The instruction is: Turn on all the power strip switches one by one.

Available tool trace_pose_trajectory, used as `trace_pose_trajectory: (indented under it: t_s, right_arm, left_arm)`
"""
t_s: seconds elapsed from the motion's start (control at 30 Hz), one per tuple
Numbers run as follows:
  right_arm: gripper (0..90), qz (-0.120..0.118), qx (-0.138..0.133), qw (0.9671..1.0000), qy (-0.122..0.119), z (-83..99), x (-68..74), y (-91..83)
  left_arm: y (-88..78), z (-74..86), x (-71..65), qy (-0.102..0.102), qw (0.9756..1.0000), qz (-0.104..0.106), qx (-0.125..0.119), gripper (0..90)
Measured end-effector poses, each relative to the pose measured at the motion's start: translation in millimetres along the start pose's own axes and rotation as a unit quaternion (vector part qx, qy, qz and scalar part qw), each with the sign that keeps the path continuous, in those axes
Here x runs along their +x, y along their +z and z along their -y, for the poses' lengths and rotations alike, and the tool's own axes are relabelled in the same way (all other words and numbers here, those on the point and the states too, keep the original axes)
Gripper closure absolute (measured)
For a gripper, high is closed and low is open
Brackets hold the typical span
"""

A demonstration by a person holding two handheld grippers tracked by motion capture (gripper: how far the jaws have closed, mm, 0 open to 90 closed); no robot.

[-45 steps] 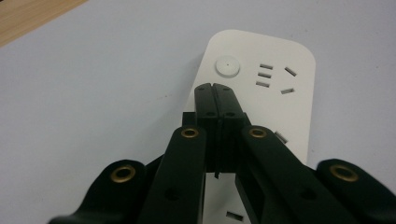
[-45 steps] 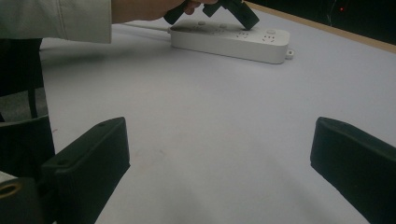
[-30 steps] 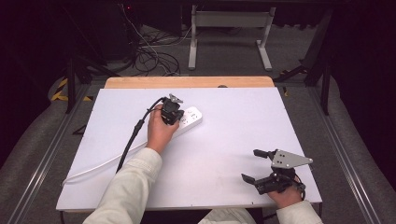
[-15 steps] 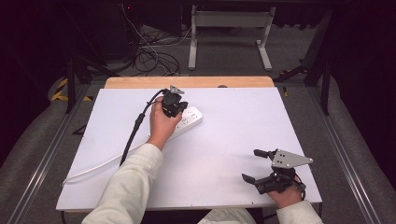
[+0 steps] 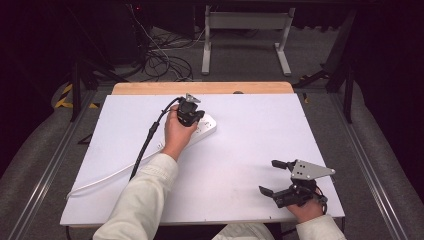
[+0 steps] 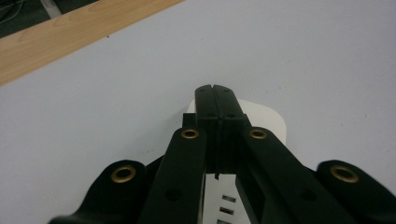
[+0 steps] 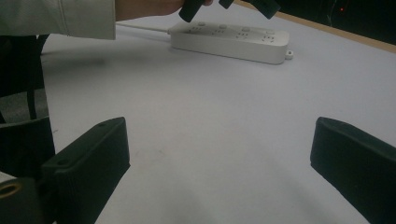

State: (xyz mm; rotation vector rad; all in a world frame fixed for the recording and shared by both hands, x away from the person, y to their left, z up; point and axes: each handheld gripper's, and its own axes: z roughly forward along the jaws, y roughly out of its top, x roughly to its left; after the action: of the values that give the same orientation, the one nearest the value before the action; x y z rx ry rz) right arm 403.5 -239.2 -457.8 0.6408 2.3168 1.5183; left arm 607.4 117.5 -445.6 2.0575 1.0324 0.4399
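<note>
Two grippers at work: left gripper point(image 5: 192, 116), jaws pressed together, poised over white power strip point(image 5: 204, 128) lying near desk's point(image 5: 250, 140) far edge; right gripper point(image 5: 272, 177), jaws wide apart, resting by near right corner.

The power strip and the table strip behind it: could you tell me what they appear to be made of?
The power strip looks like moulded white plastic, smooth with a soft sheen and rounded corners. The table edge looks like light wood, matte, with faint grain.

High cam looks down; tool cams close, low; all share power strip point(image 5: 202, 131).
</note>
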Motion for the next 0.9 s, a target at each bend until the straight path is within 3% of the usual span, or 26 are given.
trace_pose_trajectory:
  t_s: [0.5,0.9]
  right_arm:
    - [5.0,-0.002,-0.001,1.0000,0.001,0.2,-0.3,-0.5]
    - [5.0,-0.002,-0.001,1.0000,0.000,0.2,0.2,-0.7]
  left_arm:
    - [12.8,5.6,2.8,-0.016,0.9997,0.003,0.020,89.9]
    - [14.3,5.5,2.8,-0.015,0.9997,-0.003,0.017,90.0]
